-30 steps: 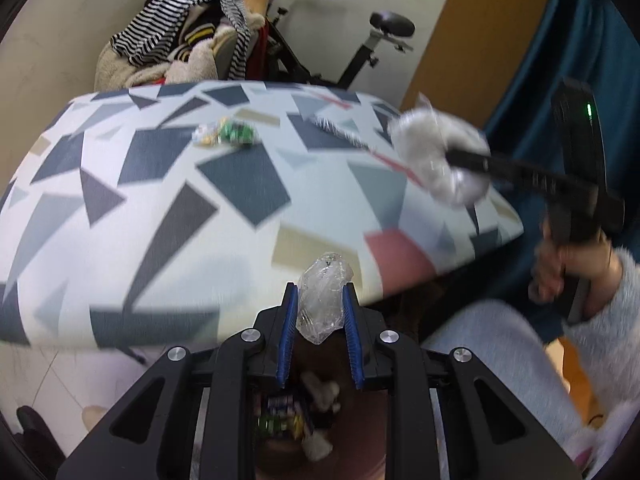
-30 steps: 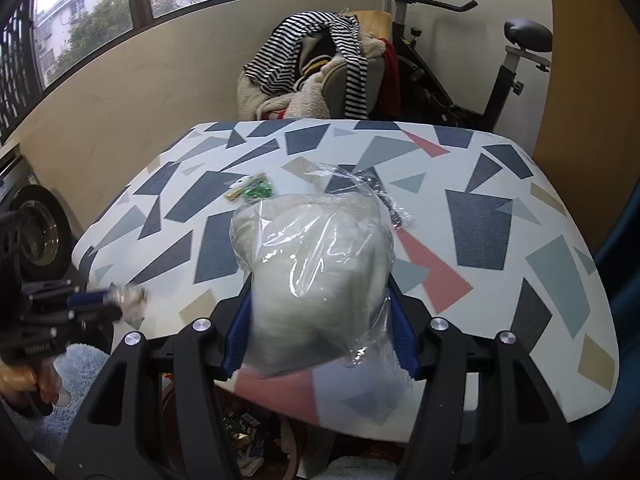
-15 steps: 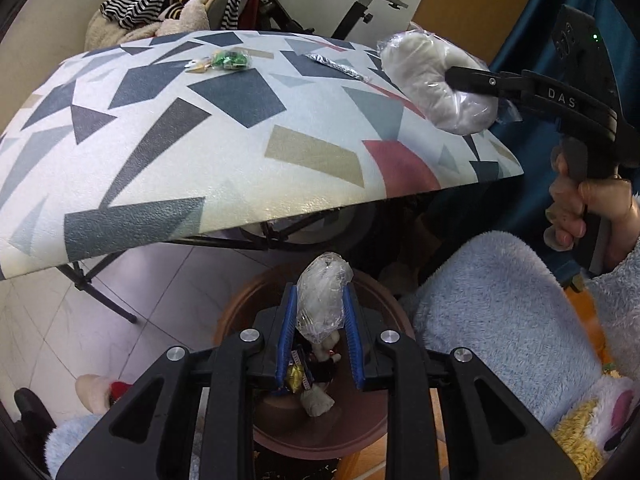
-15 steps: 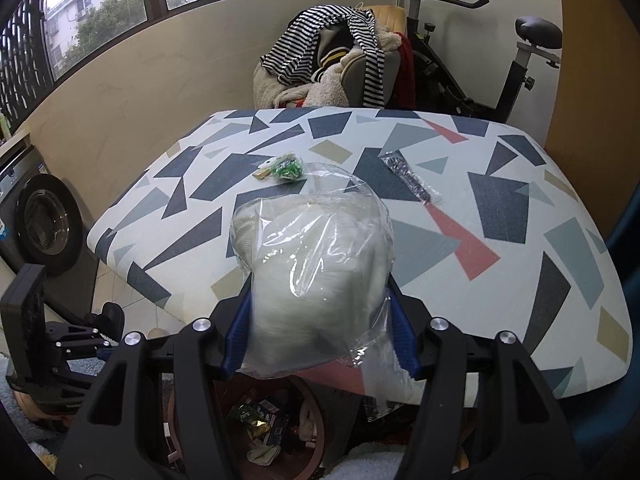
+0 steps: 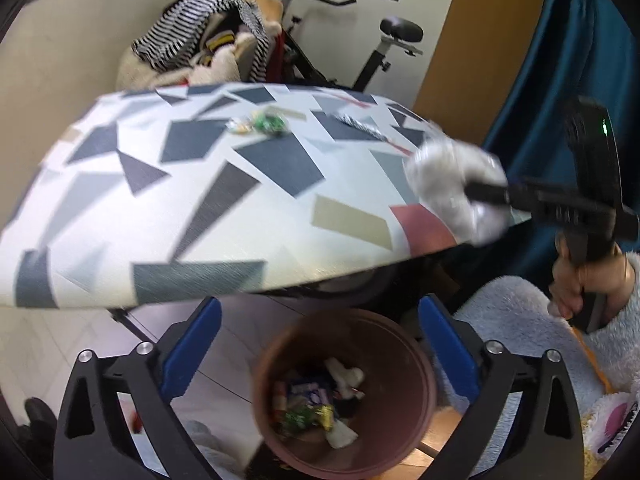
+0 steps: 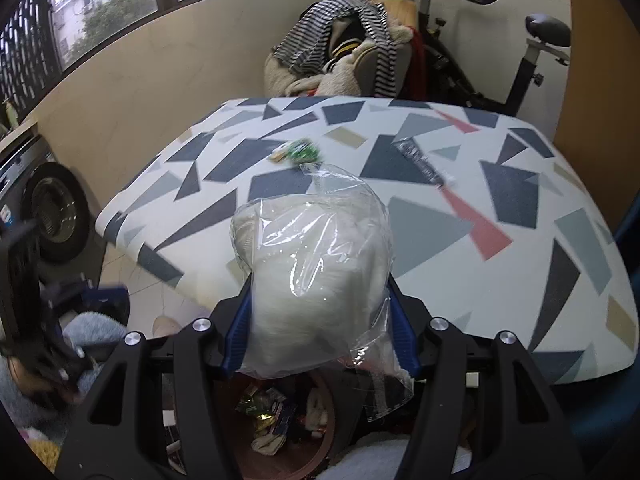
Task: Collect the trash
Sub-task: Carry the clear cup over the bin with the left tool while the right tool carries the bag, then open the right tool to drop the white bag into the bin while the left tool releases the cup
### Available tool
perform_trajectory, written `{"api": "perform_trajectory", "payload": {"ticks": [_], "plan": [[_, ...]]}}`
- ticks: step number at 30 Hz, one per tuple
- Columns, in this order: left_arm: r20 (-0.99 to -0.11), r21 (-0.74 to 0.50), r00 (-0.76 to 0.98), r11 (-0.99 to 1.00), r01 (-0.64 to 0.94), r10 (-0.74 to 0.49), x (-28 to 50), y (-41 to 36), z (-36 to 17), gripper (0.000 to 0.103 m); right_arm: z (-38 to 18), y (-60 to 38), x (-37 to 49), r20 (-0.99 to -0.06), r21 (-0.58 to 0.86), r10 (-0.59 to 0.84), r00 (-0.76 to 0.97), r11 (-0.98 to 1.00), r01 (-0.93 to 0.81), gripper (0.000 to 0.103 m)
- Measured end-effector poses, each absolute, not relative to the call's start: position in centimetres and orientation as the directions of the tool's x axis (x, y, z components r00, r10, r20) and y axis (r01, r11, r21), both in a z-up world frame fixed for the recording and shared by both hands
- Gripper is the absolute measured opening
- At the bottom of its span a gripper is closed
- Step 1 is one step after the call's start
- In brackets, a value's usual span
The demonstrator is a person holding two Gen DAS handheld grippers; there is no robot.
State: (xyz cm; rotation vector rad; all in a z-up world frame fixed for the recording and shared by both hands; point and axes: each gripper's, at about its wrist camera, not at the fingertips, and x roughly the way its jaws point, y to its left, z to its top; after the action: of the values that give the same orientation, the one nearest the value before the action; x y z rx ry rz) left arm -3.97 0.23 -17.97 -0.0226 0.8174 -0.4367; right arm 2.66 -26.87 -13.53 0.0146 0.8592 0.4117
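The left gripper hangs above the brown bin, jaws spread wide and empty. The right gripper has its jaws pinched on a clear plastic bag of white stuffing, over the surface edge. The bag looks light, soft and slippery.

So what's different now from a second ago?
The left hand-held gripper has opened over the brown bin; the small clear wad it pinched is gone, apparently dropped in. The right hand-held gripper still grips the white plastic bag. Two wrappers remain on the table.
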Motion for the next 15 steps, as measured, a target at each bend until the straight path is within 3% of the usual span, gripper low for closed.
{"api": "perform_trajectory", "payload": {"ticks": [15], "plan": [[-0.658,-0.126,0.696,0.953,0.276,-0.288,-4.1,3.5,-14.8,0.097,-16.9,-23.3,-1.0,-0.805,0.174,0.374,0.46,0.891,-0.419,0.06]]}}
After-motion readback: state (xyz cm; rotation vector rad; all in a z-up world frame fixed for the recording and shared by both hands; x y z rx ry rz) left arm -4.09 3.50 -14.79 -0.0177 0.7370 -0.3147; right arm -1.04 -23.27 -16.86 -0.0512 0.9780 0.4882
